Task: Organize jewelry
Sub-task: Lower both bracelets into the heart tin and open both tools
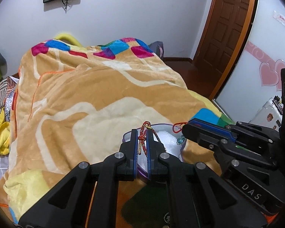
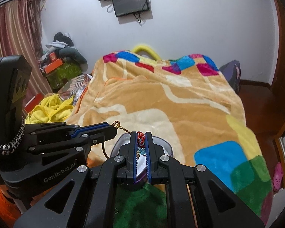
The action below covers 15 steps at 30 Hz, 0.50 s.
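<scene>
In the left wrist view my left gripper (image 1: 142,131) is shut on a red braided cord (image 1: 142,139) with a gold clasp. Just behind its fingers lies a small clear box (image 1: 177,152) with a purple rim and white padding. My right gripper (image 1: 187,126) reaches in from the right, shut on a thin red string (image 1: 177,127) with a turquoise bead hanging over the box. In the right wrist view the right gripper (image 2: 141,134) pinches a red knot with blue beads (image 2: 140,141) above the box (image 2: 166,146). The left gripper (image 2: 114,130) comes from the left, its cord and gold hook (image 2: 119,127) showing. I cannot tell whether both hold one piece.
The box sits on a tan blanket (image 1: 96,95) with coloured squares that covers the bed. Yellow cloth (image 2: 51,108) and piled boxes (image 2: 60,70) lie to the left. A brown door (image 1: 224,24) and dark floor are on the right, and a screen (image 2: 131,1) hangs on the wall.
</scene>
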### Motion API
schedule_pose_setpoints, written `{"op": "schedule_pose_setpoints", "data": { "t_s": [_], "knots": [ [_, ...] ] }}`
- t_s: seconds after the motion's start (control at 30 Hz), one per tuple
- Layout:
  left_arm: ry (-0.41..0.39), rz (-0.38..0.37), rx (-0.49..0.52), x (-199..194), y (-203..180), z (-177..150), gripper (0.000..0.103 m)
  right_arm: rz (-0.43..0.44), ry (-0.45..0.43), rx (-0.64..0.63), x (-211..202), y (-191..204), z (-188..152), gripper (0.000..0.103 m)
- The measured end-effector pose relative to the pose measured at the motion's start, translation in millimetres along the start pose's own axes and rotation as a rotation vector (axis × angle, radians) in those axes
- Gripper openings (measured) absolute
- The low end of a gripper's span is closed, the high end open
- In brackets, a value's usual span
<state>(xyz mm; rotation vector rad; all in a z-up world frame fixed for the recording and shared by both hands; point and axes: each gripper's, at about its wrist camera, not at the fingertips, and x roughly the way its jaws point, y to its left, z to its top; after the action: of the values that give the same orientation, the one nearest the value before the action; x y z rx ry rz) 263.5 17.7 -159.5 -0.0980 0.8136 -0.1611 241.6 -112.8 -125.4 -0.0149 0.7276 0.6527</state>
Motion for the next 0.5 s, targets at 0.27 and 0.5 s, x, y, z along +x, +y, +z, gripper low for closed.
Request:
{"op": "schedule_pose_setpoints", "data": {
  "t_s": [0.27,0.5],
  "knots": [
    [0.054,-0.001,-0.012,18,5,-3,0.006,-0.021,0.082,0.004,21,-6,-4,0.007],
    [0.062,0.0,-0.007,19,6,-3,0.006,-0.022,0.123,0.007,27,-9,-6,0.007]
  ]
}}
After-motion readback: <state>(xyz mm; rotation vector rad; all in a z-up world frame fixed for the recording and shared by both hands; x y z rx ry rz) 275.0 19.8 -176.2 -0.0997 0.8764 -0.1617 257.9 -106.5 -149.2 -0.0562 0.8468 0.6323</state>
